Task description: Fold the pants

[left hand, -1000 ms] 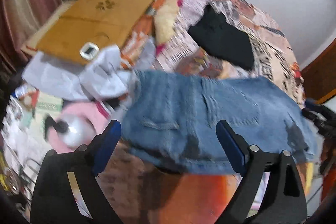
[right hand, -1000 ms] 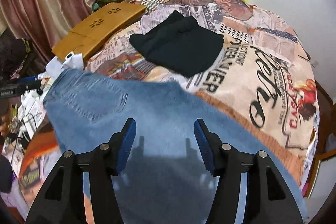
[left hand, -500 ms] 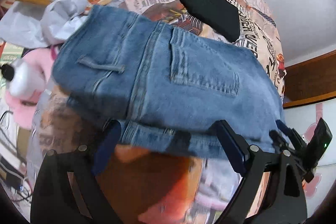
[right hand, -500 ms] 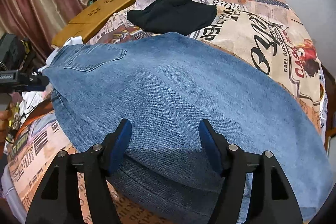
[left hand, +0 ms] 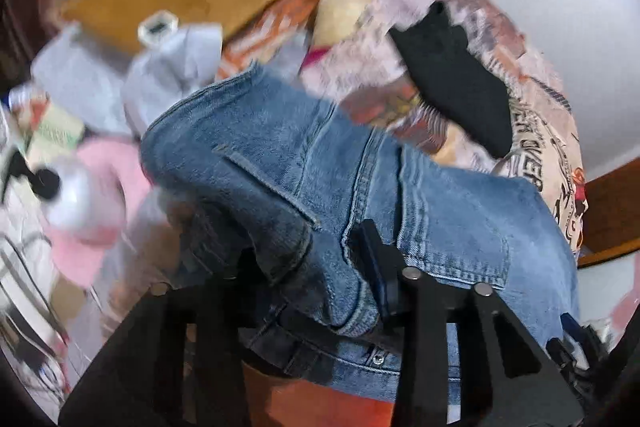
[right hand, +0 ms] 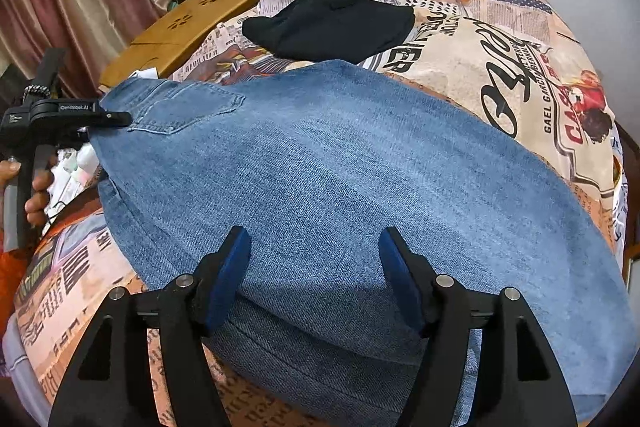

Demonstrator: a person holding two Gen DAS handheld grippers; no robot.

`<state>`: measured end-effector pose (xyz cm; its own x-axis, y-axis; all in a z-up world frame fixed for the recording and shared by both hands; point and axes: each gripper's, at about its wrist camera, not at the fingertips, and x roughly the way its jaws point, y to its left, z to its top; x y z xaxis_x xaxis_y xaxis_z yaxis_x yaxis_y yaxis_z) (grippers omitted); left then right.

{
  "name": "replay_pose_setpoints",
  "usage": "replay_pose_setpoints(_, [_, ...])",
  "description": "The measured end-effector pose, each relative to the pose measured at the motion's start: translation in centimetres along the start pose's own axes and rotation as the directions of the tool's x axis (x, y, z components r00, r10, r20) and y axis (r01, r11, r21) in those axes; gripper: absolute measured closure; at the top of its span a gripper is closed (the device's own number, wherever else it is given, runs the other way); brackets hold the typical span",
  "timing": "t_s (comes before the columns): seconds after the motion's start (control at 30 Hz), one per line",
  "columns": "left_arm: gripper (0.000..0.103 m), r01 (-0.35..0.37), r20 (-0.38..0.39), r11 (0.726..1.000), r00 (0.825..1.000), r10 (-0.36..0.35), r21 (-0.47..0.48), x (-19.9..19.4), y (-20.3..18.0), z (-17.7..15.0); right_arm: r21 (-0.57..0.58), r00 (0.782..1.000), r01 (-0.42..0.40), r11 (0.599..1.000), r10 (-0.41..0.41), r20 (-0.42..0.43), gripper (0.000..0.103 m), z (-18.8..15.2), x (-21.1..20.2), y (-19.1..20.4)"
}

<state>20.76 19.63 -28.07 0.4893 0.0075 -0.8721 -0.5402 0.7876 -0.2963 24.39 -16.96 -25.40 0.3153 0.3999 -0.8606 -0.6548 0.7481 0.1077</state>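
Gripping one jeans (left hand: 440,219) waistband: left gripper (left hand: 320,267) | right gripper (right hand: 316,267) open

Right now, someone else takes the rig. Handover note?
Left tongs: shut on the jeans at the waistband end, denim bunched between the fingers.
Right tongs: open, the fingers straddle the jeans' near edge, with no grip.
Jeans: spread across the printed bedspread, back pocket up, leg end toward the right tongs. A folded black garment lies beyond them, already set aside.
Done: left grasp on the waist.
Left: probably close the right tongs on the fabric, make the folds, then set the jeans down.
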Motion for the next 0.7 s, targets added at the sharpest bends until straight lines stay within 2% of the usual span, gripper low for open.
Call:
replay_pose_setpoints(0.1, [0.069, -0.103, 0.14, 0.982, 0.987, 0.081, 0.157, -2.9, -2.6, -0.6, 0.003, 1.0, -0.003, 1.0, 0.003, 0.0, 0.039, 0.0, 0.0, 0.0])
replay_pose_setpoints(0.17, [0.069, -0.13, 0.179, 0.968, 0.98, 0.091, 0.217, -4.3, -3.2, -0.7, 0.003, 1.0, -0.005, 1.0, 0.005, -0.001, 0.039, 0.0, 0.0, 0.0])
replay_pose_setpoints(0.27, [0.068, -0.102, 0.132, 0.966, 0.989, 0.072, 0.238, -4.2, -2.1, -0.7, 0.011, 1.0, -0.019, 1.0, 0.019, -0.002, 0.039, -0.2, -0.2, -0.1])
replay_pose_setpoints(0.4, [0.068, -0.084, 0.013, 0.967, 0.996, 0.084, 0.239, -1.1, -0.1, -2.3, 0.035, 1.0, -0.029, 0.999, 0.029, -0.004, 0.039, -0.4, -0.7, -0.5])
replay_pose_setpoints(0.53, [0.057, -0.089, -0.046, 0.964, 0.994, 0.104, 0.25, 1.2, 0.6, -4.1, 0.082, 0.999, -0.04, 0.996, 0.041, -0.009, 0.039, -1.1, -1.7, -1.5])
replay_pose_setpoints(0.6, [0.05, -0.095, -0.047, 0.962, 0.993, 0.11, 0.257, 1.1, 0.8, -4.2, 0.117, 0.999, -0.035, 0.993, 0.037, -0.01, 0.039, -1.7, -2.4, -2.3])
replay_pose_setpoints(0.67, [0.036, -0.137, -0.033, 0.954, 0.988, 0.151, 0.267, 0.7, 1.0, -4.2, 0.159, 1.0, -0.03, 0.987, 0.031, -0.003, 0.039, -2.5, -3.4, -3.4])
replay_pose_setpoints(0.7, [0.035, -0.143, -0.031, 0.953, 0.987, 0.157, 0.268, 0.4, 1.1, -4.3, 0.18, 1.0, -0.024, 0.983, 0.024, 0.001, 0.039, -3.0, -3.9, -4.0])
